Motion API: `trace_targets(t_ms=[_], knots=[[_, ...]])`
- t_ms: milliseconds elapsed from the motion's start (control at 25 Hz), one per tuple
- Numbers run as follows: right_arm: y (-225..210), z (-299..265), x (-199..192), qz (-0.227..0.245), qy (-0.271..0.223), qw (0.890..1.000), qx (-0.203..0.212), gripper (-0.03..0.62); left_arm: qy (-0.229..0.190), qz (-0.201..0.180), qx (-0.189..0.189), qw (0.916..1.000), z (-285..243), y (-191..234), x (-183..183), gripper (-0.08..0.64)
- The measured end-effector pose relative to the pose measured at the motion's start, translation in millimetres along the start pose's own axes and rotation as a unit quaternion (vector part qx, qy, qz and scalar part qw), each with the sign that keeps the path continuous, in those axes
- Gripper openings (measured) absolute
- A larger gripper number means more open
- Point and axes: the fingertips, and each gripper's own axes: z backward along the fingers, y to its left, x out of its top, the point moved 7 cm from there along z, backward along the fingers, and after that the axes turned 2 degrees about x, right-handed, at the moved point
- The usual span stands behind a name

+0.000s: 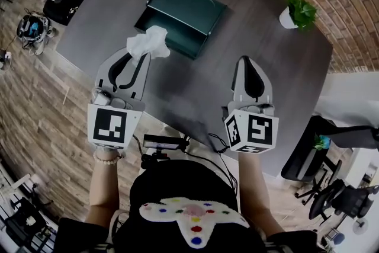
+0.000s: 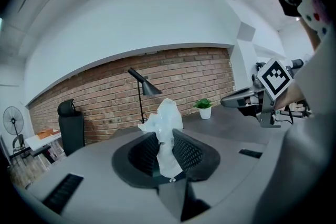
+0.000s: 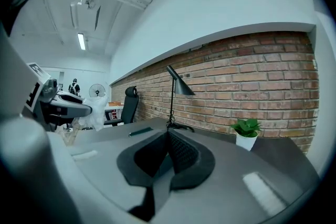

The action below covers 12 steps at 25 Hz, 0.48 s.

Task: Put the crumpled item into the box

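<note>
Closest to me, the two marker cubes sit over the near edge of the dark table (image 1: 195, 89), one on each tool. I can see the left gripper (image 1: 137, 56) clamped on the crumpled white tissue (image 1: 149, 43). In the left gripper view the tissue (image 2: 167, 139) stands squeezed between the ribbed pads, and its loose top bunches out above the tips. The right gripper (image 1: 249, 61) hangs beside it, well apart and level with it over bare tabletop. Its own view shows the jaws (image 3: 168, 139) drawn together with nothing between them.

Just past the left tool lies the green box (image 1: 189, 9), open on top and set at an angle on the table. From the head view the tissue overlaps the box's near left corner. It is up in the jaws, not down inside the box.

Further off, a small potted plant (image 1: 299, 10) stands toward the table's far right. A black desk lamp (image 2: 143, 86) rises at the far edge, and the brick wall (image 3: 252, 76) is behind it.
</note>
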Motion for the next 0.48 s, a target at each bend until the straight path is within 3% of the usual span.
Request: trace_targets(t_ms=[280,480], knots=[[-4.7,-1.3,-5.0,-0.002,0.008,1.000,-0.008,0.009,0.034,-0.043,-0.051,0.9972,-40.8,3.7,-17.6,0.074],[-5.1,-7.6,-6.9,-0.004,0.010,1.000,-0.010,0.009,0.056,-0.037,-0.062,0.9958,-71.1,15.5,-31.6,0.074]])
